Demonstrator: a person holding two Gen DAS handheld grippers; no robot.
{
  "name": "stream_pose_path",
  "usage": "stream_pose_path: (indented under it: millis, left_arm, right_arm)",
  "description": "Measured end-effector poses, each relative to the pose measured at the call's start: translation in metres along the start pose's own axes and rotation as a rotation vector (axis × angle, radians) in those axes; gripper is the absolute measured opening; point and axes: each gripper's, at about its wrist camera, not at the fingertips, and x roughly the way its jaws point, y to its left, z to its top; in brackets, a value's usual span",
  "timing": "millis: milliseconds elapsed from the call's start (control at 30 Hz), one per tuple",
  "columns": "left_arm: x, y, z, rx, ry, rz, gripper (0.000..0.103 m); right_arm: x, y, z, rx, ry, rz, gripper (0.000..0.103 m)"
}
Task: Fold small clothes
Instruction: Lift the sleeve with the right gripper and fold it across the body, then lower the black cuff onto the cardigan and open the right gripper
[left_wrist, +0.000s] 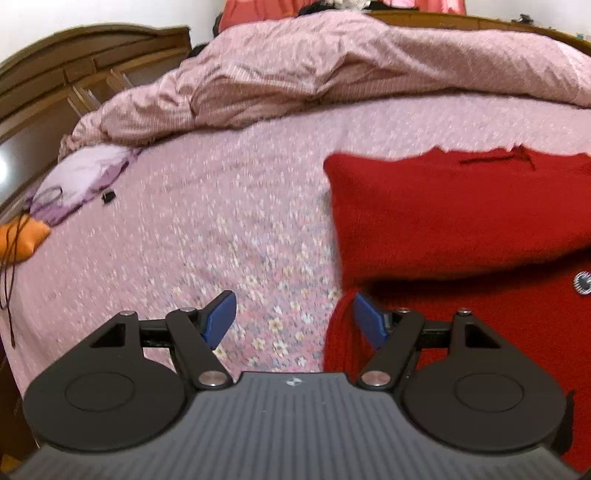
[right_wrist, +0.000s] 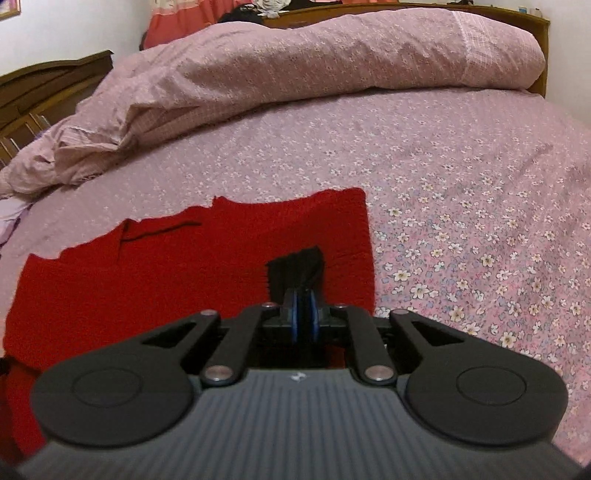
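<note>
While the red garment (right_wrist: 184, 280) lies on the bed (right_wrist: 461, 221) | left gripper (left_wrist: 293, 317) spread, empty | right gripper (right_wrist: 303, 314) clamping a dark cloth (right_wrist: 295, 269)

A red knitted garment (left_wrist: 461, 221) is seen spread flat on the bed, its far edge ragged, with a loose strand of red yarn lying near that edge. A fold runs across its near part in the left wrist view, and a round silver button (left_wrist: 583, 282) is shown below that fold. A bunch of red fringe (left_wrist: 341, 328) is draped at its near left edge. A dark ribbed piece (right_wrist: 295, 271) is seen against the red knit.
</note>
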Motion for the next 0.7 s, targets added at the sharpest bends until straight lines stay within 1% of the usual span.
stream_pose_path:
  millis: [100, 233, 333, 400, 433, 467, 500, 633, 667, 700]
  left_arm:
    - [-0.012, 0.001, 0.009, 0.002, -0.034, -0.019, 0.076]
    - [-0.013, -0.001, 0.026, -0.017, -0.034, -0.081, 0.076]
    - [-0.010, -0.009, 0.038, -0.002, -0.037, -0.106, 0.076]
    - [-0.007, -0.015, 0.045, 0.016, -0.047, -0.125, 0.076]
    - [-0.005, -0.018, 0.047, 0.020, -0.050, -0.134, 0.076]
    - [-0.003, -0.021, 0.051, 0.023, -0.054, -0.148, 0.076]
    - [-0.001, -0.024, 0.053, 0.025, -0.059, -0.160, 0.076]
    - [0.015, -0.034, 0.064, 0.029, -0.060, -0.192, 0.074]
    - [0.020, -0.035, 0.066, 0.027, -0.056, -0.198, 0.074]
    - [0.024, -0.036, 0.068, 0.025, -0.052, -0.201, 0.074]
  right_arm:
    - [-0.005, -0.006, 0.004, 0.025, 0.002, 0.043, 0.013]
    - [-0.006, -0.014, 0.010, 0.077, 0.001, 0.086, 0.014]
    - [-0.003, -0.014, 0.010, 0.084, 0.009, 0.093, 0.020]
    - [-0.001, -0.012, 0.010, 0.076, 0.011, 0.103, 0.036]
    - [0.000, -0.012, 0.010, 0.073, 0.014, 0.114, 0.041]
    - [0.001, -0.011, 0.010, 0.071, 0.018, 0.127, 0.047]
    - [0.002, -0.009, 0.010, 0.068, 0.021, 0.138, 0.050]
    - [0.006, -0.003, 0.011, 0.046, 0.017, 0.135, 0.048]
    - [0.007, -0.002, 0.011, 0.038, 0.020, 0.131, 0.042]
    - [0.007, 0.000, 0.011, 0.026, 0.019, 0.119, 0.020]
